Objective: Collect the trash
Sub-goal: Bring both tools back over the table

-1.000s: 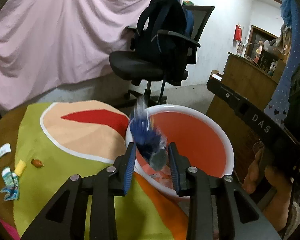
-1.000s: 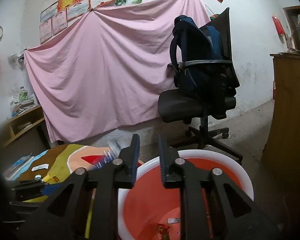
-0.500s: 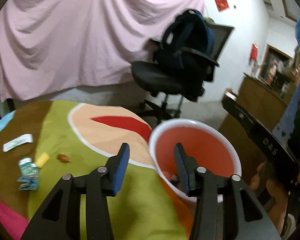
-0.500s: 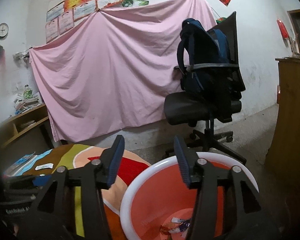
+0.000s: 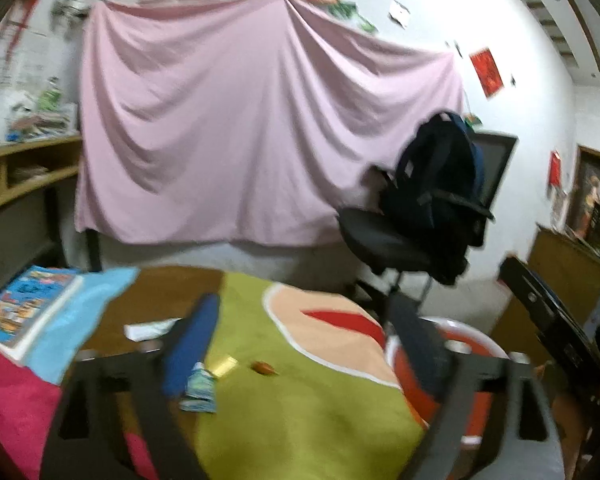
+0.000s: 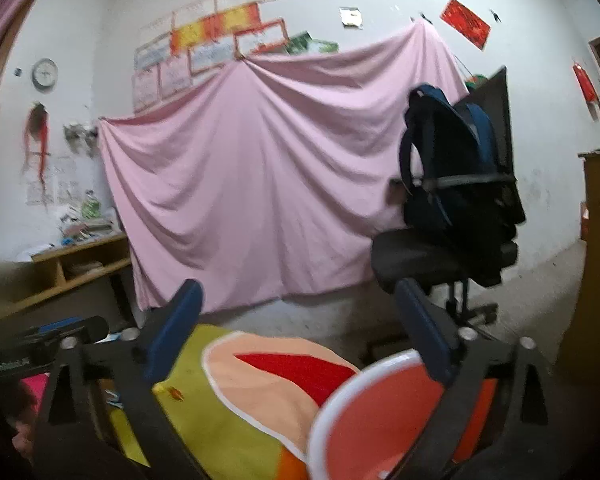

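While my left gripper [image 5: 300, 344] and right gripper [image 6: 300, 332] spread apart, both empty, I should aim left of the red basin [image 5: 476, 344] for the teal wrapper [image 5: 199, 388], approaching low.

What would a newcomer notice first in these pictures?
The big pink sheet hung across the back wall dominates both views. Right of it, a black office chair carries a dark backpack. In front lies a bright multicoloured cloth with small trash scraps, and a red basin at its right.
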Available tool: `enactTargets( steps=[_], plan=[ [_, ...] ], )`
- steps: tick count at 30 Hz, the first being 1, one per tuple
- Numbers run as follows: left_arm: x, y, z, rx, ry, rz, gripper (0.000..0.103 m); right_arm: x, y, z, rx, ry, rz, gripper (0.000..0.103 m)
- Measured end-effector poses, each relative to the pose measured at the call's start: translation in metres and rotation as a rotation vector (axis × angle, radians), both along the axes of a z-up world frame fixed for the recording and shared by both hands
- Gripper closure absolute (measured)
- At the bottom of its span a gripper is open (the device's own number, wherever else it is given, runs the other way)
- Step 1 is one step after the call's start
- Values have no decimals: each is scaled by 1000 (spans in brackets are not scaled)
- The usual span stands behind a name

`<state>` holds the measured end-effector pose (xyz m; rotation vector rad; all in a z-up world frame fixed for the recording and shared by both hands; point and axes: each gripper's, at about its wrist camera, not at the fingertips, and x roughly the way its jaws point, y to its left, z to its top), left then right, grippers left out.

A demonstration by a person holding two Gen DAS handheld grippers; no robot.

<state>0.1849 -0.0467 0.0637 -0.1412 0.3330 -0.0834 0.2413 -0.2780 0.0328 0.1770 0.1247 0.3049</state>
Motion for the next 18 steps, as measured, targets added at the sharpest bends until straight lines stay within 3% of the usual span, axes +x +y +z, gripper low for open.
enactTargets(
  steps=[5, 18],
  plan=[
    [-23, 28, 3, 6, -86, 99, 2, -12, 25, 8, 9, -87, 46, 0],
    [-61, 89, 1, 33, -187, 249, 2, -34, 94, 7, -79, -233, 162, 0]
  ],
)
